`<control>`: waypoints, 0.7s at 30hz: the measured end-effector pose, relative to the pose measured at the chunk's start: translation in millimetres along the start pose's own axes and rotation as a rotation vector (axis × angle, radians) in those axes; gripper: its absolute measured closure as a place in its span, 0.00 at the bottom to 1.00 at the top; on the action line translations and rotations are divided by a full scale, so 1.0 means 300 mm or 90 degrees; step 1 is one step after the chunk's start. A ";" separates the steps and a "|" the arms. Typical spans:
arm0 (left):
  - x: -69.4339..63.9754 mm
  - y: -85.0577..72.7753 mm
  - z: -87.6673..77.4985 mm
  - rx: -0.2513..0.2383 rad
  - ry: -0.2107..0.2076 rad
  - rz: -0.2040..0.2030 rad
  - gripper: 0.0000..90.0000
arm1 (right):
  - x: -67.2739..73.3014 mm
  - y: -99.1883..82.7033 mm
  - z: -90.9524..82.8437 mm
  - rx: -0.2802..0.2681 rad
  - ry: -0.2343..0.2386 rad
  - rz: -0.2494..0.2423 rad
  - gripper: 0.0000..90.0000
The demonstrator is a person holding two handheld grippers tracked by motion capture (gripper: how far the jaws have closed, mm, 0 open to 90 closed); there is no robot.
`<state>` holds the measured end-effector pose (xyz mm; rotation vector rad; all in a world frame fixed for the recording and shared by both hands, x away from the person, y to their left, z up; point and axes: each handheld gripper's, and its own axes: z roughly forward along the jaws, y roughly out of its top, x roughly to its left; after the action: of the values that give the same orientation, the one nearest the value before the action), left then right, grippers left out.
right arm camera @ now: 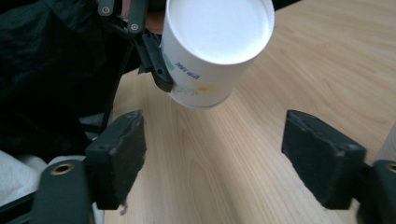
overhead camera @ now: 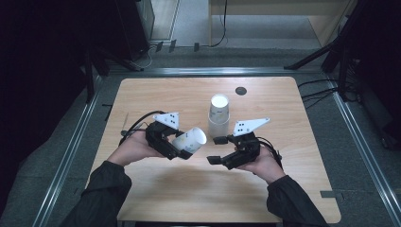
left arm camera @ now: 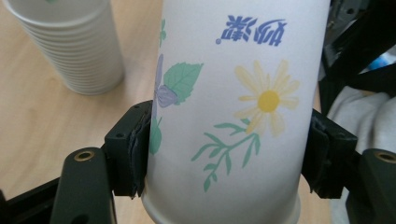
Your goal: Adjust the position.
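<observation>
A white paper cup [overhead camera: 190, 140] printed with flowers lies tilted in my left gripper [overhead camera: 181, 149], its closed base toward the right gripper. In the left gripper view the cup [left arm camera: 233, 93] sits between both pads, which press on its sides near the rim. A stack of upturned paper cups [overhead camera: 218, 115] stands on the table just behind both grippers, and appears at the top left of the left gripper view [left arm camera: 70, 42]. My right gripper [overhead camera: 215, 150] stands open a little right of the held cup, holding nothing. From the right gripper view [right arm camera: 212, 158] the cup's base [right arm camera: 219, 32] faces me.
The wooden table [overhead camera: 156, 189] has free room in front of the hands and along its far side. A small black disc [overhead camera: 241, 91] sits near the far edge. Metal rails [overhead camera: 71, 156] run along both sides of the table.
</observation>
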<state>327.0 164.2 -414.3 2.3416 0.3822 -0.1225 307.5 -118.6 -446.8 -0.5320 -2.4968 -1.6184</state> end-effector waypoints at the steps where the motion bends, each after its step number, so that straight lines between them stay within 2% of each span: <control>1: -0.001 0.005 -0.005 0.000 -0.001 -0.001 0.31 | 0.004 0.003 0.001 -0.002 -0.007 -0.008 0.27; 3: -0.005 0.010 -0.005 0.011 -0.006 0.012 0.31 | 0.010 0.005 0.005 -0.007 -0.009 -0.023 0.27; 5: -0.011 0.011 0.004 0.042 0.007 0.029 0.31 | 0.011 0.003 0.016 -0.004 -0.009 -0.031 0.27; 9: -0.020 0.000 0.032 0.072 0.006 0.036 0.31 | 0.016 -0.009 0.033 0.007 0.005 -0.046 0.27; 10: -0.022 -0.004 0.039 0.079 0.005 0.035 0.31 | 0.018 -0.010 0.035 0.012 0.001 -0.051 0.28; 13: -0.028 -0.011 0.058 0.109 0.019 0.040 0.31 | 0.023 -0.010 0.041 0.005 -0.001 -0.051 0.28; 18: -0.048 -0.014 0.088 0.149 0.044 0.079 0.31 | 0.026 -0.019 0.053 0.024 -0.006 -0.063 0.27; 21: -0.053 -0.018 0.112 0.166 0.034 0.090 0.31 | 0.028 -0.022 0.060 0.032 -0.007 -0.069 0.27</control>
<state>311.1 140.6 -438.8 2.6257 0.2364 -0.0440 299.0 -102.8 -457.7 -0.4069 -2.6081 -1.5878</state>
